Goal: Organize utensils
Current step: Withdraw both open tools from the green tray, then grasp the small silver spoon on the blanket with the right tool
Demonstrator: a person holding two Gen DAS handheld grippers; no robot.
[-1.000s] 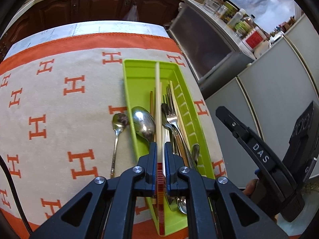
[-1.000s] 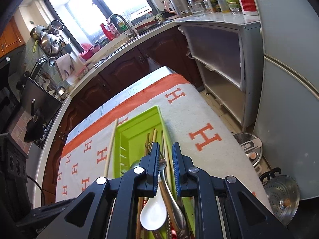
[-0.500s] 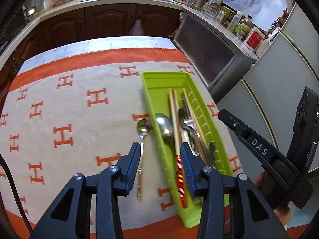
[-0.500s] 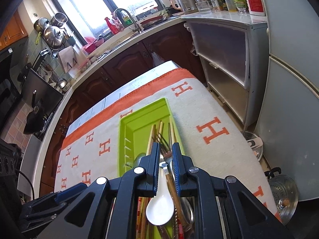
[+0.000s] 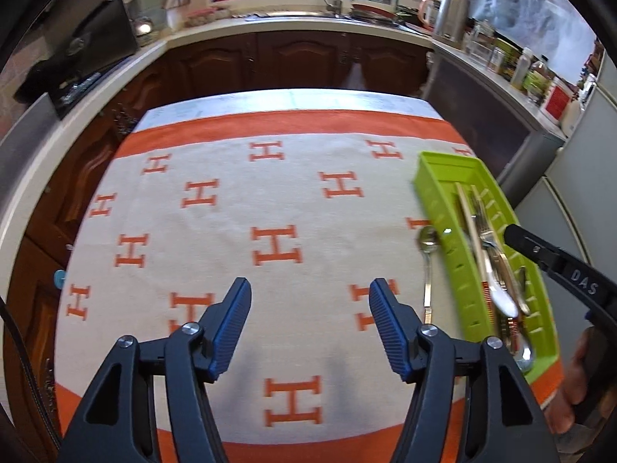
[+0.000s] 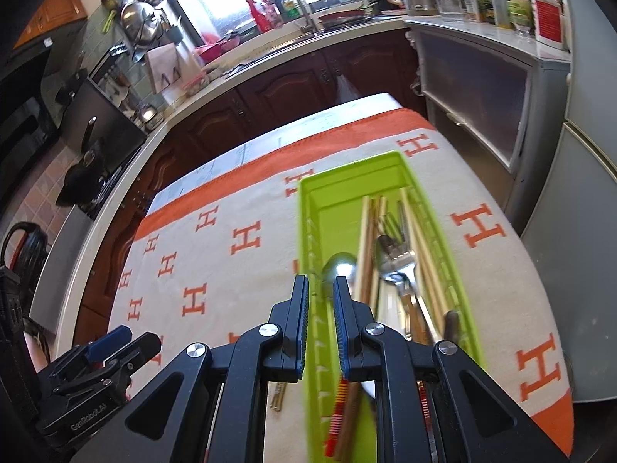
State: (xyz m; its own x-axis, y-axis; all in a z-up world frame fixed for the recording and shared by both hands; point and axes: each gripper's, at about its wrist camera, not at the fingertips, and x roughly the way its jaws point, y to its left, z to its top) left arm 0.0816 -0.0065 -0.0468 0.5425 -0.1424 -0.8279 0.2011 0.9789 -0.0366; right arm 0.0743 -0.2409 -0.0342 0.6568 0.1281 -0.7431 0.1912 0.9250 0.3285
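Room: kitchen with dark wood cabinets, a pale counter and a sink under a bright window.
Surface: table under a cream cloth (image 5: 231, 216) with orange H marks and an orange border.
Landmark: green tray (image 5: 459, 266), a long narrow plastic organiser lying near the cloth's right edge, its long axis running from the near border toward the far cabinets.
Tray contents: chopsticks (image 6: 368, 247), forks (image 6: 397, 260), a white ladle-shaped spoon (image 5: 501, 299) and a large steel spoon (image 6: 339, 268), all lying lengthwise along the tray; fork tines and chopstick tips point toward its far end.
Loose item: small spoon (image 5: 427, 266) on the cloth just beside the tray's left wall, parallel to it, bowl toward the far end.
Left gripper (image 5: 310, 328): held over bare cloth well to the left of the tray, pitched steeply down; jaws stand wide apart, having just been opening, with nothing between them.
Right gripper (image 6: 321, 324): angled down over the tray's near left portion, straddling its left wall; blue pads nearly together with a narrow gap, gripping nothing that shows. In the left wrist view its black finger reaches over the tray's right wall.
Hand (image 5: 578, 382): partly seen at the right gripper's handle.
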